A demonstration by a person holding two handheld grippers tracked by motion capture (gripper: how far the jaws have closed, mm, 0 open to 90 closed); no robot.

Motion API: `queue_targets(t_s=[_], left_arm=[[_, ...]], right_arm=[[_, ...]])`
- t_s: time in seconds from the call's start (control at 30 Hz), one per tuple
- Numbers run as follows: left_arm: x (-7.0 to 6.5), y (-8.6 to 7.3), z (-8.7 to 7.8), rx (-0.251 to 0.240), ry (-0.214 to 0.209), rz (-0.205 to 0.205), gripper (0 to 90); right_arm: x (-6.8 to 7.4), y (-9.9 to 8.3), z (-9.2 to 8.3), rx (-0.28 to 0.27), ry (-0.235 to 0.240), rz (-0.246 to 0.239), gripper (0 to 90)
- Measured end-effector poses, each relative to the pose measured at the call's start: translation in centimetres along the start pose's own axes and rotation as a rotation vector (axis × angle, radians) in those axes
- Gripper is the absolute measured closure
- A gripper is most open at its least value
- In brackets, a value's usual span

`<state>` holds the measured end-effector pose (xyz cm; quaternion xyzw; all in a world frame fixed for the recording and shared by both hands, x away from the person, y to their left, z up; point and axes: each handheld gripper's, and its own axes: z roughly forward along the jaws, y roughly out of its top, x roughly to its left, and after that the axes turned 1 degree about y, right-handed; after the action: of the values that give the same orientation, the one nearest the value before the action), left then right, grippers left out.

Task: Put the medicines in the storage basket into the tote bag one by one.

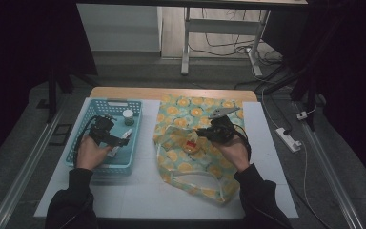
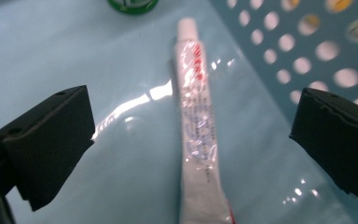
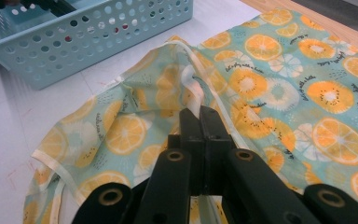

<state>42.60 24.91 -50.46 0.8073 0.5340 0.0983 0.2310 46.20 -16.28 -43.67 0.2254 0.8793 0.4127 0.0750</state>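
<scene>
A white tube with red print [image 2: 198,130] lies on the floor of the light blue basket [image 1: 76,143]. My left gripper [image 2: 193,121] hovers just over it, open, one jaw on each side of the tube and apart from it. In the high view the left gripper [image 1: 119,141] reaches into the basket from the near side. A teal cloth bag printed with orange slices [image 1: 190,164] lies on the white table. My right gripper [image 3: 200,119] is shut on the bag's pale hem and lifts the mouth a little. A small red and yellow thing [image 1: 190,144] shows inside the bag.
A green-capped jar [image 1: 128,115] stands at the far end of the basket, past the tube. The perforated basket wall [image 2: 307,51] runs close to the left gripper's right jaw. The basket [image 3: 98,37] sits left of the bag [image 3: 270,93]. A power strip [image 1: 288,139] lies off the table's right edge.
</scene>
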Motion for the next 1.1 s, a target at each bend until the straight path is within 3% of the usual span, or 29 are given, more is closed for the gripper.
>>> queue_targets(t_s=[0.17,0.33,0.5,0.6,0.93,1.1], left_arm=[[-0.3,0.1,1.0,0.092,0.043,0.014,0.0],[-0.5,0.2,1.4,0.140,0.074,0.027,5.5],[-0.8,0.1,1.5,0.151,0.039,0.054,30.7],[-0.7,0.1,1.4,0.142,0.023,0.045,41.5],[-0.6,0.0,1.2,0.131,0.002,0.028,69.2],[-0.6,0.0,1.2,0.134,-0.005,0.010,70.7]], right_arm=[[0.0,0.0,-0.1,0.000,0.002,-0.001,89.5],[0.0,0.0,0.0,0.001,0.001,-0.003,89.4],[0.0,0.0,0.0,0.000,0.003,-0.001,89.5],[0.0,0.0,0.0,0.000,0.002,-0.002,89.4],[0.0,0.0,0.0,0.000,0.002,-0.006,89.5],[0.1,0.0,0.1,0.002,0.002,-0.002,89.5]])
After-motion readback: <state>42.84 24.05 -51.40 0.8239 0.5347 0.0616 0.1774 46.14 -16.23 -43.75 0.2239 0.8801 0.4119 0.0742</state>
